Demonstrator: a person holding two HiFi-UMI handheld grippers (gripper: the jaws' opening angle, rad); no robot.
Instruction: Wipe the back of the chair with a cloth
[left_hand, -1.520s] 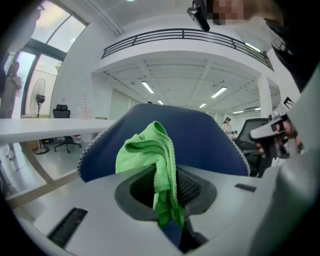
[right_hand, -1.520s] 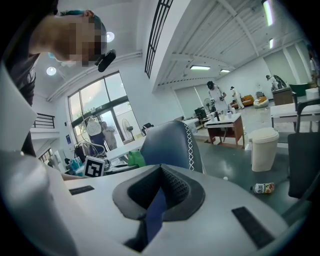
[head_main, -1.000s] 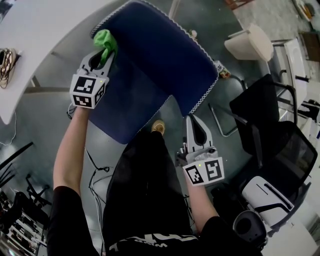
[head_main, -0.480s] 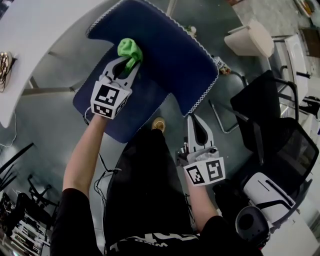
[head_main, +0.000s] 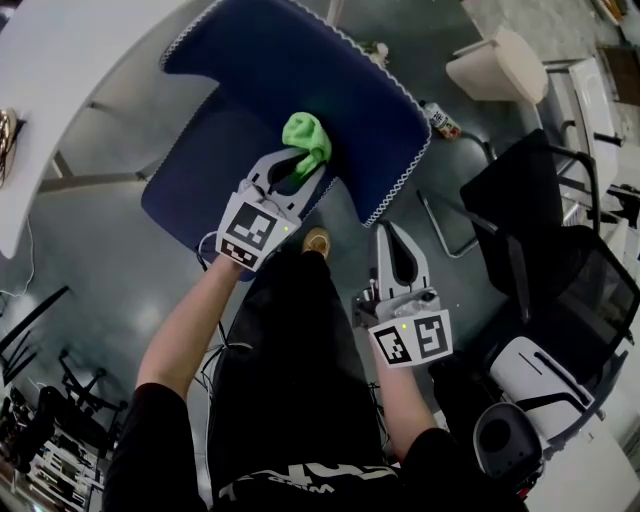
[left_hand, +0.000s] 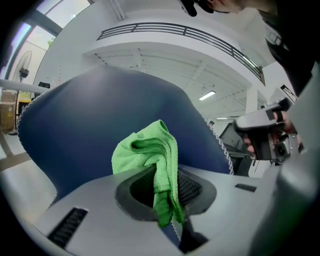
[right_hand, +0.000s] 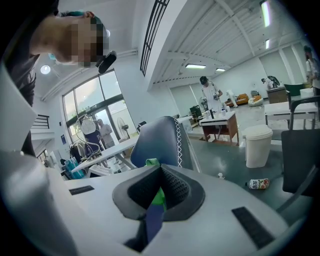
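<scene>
Left tool (head_main: 303, 165): jaws clamped on the green cloth (head_main: 308, 138). The bunched end sticks out past the tips and lies against the blue chair back (head_main: 300, 70), toward its right, white-stitched edge. Right tool (head_main: 393, 243): jaws together, nothing held, low beside my leg, just off the chair's edge.

Around: white bin (head_main: 497, 75) and a bottle (head_main: 441, 121) lying on the grey floor (head_main: 100, 250) beyond the chair. Black office chairs (head_main: 545, 230) on my right. White worktop (head_main: 60, 60) at upper left. Cables on the floor by my left side.

Room: open hall, high white ceiling with strip lights, tall windows.
</scene>
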